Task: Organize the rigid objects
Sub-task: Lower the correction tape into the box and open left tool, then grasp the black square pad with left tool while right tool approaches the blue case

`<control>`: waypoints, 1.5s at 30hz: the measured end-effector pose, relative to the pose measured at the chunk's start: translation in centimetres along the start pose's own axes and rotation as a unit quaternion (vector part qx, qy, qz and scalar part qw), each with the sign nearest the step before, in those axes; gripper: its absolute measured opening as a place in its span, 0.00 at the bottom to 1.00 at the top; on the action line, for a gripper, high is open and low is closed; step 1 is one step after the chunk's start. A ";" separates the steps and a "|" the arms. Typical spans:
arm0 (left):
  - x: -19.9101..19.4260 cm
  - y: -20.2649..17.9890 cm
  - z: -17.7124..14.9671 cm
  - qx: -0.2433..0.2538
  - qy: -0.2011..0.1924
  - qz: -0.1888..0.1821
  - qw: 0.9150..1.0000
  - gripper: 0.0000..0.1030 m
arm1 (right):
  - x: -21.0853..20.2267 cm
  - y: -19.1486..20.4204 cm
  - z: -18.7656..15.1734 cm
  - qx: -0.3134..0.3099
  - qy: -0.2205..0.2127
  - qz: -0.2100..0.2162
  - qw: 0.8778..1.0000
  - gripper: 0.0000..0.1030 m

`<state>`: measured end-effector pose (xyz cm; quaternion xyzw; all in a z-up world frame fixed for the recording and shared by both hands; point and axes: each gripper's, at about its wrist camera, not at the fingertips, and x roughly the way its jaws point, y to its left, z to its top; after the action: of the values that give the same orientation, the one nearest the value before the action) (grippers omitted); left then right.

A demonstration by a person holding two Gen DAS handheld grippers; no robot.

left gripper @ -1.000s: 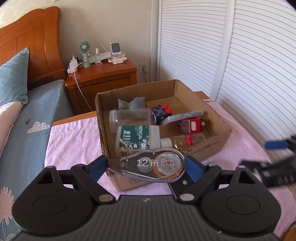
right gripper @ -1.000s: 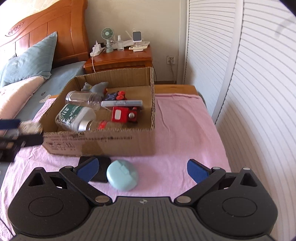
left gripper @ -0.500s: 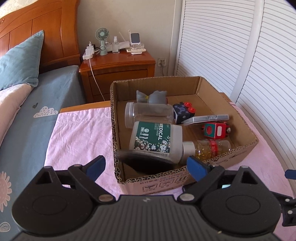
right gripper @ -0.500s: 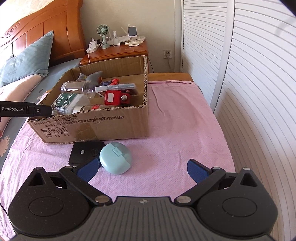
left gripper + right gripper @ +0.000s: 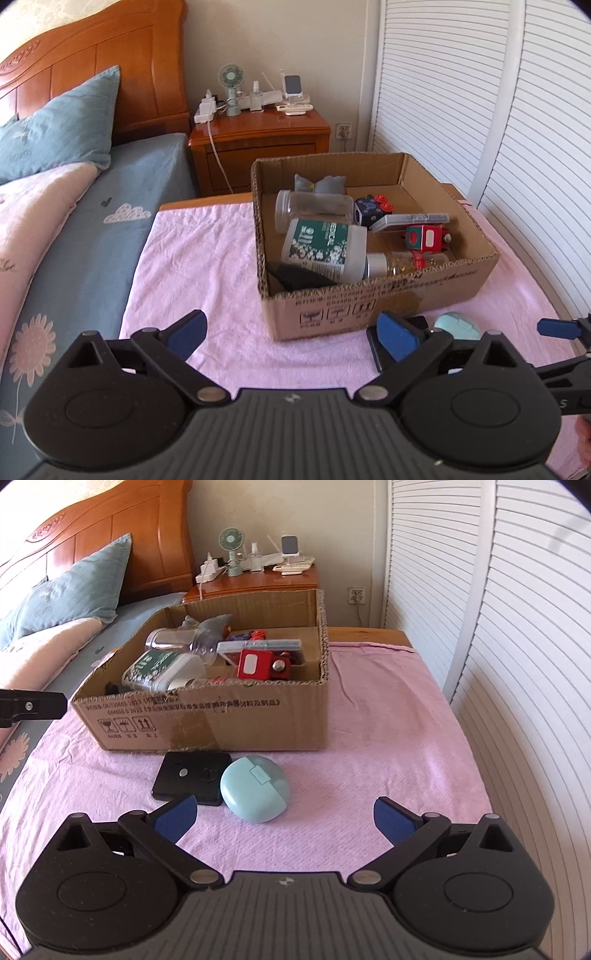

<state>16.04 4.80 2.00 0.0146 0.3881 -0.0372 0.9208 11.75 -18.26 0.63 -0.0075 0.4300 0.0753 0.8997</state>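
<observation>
In the left wrist view, the left gripper (image 5: 291,334) is spread and holds nothing. 1 cardboard box (image 5: 384,302) holds 3 bottles, 1 red toy (image 5: 424,238) and other things. In the right wrist view, the right gripper (image 5: 282,816) is spread too; 1 round blue case (image 5: 255,788) and 1 black case (image 5: 190,777) lie touching on the pink cloth (image 5: 388,746), just before the box, beside a bed (image 5: 44,627).

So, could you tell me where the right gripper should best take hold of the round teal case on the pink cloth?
Probably from above, across the teal case at its widest middle. It lies flat and domed, so a low side approach might slip. The black box touches its left side, so the open right gripper should place its fingers front and back.
</observation>
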 end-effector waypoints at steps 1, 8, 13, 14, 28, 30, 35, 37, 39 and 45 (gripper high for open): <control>-0.1 -0.1 -0.4 -0.005 0.002 0.003 1.000 0.95 | 0.4 0.1 -0.1 -0.008 0.004 -0.003 1.000 1.00; -0.6 -0.4 -2.7 -0.021 0.009 0.005 1.000 0.95 | 3.0 -0.5 -1.0 -0.034 0.033 -0.021 0.999 1.00; 0.1 -0.8 -3.2 -0.021 0.021 0.002 1.000 0.95 | 4.1 -0.8 -1.1 -0.048 0.035 -0.021 0.998 1.00; 0.2 -0.9 -3.3 -0.020 0.022 0.001 1.000 0.95 | 4.3 -0.7 -1.0 -0.052 0.036 -0.020 0.998 1.00; 1.8 -2.1 -4.0 -0.012 0.048 -0.012 0.999 0.95 | 6.4 0.2 0.2 -0.058 0.013 -0.010 0.998 1.00; 2.0 -2.4 -4.0 -0.011 0.051 -0.012 0.999 0.95 | 6.5 0.1 0.2 -0.053 0.009 -0.016 0.998 1.00; 2.8 -3.4 -4.1 -0.003 0.059 -0.019 0.998 0.95 | 6.4 -1.2 0.2 -0.022 0.009 -0.046 0.999 1.00; 3.3 -3.8 -4.0 0.000 0.064 -0.022 0.998 0.95 | 6.2 -1.8 0.1 -0.013 0.012 -0.051 0.999 1.00; 3.8 -4.2 -3.9 0.000 0.068 -0.027 0.997 0.95 | 5.9 -2.2 -0.2 -0.014 0.017 -0.050 0.999 1.00; 5.8 -5.4 -3.1 -0.015 0.079 -0.043 0.996 0.95 | 4.7 -2.5 -1.2 -0.033 0.030 -0.031 0.999 1.00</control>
<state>17.43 -0.71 -4.34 -0.0128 0.4606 -0.0693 0.8848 14.14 -20.24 -3.91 -0.0529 0.4539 0.0608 0.8874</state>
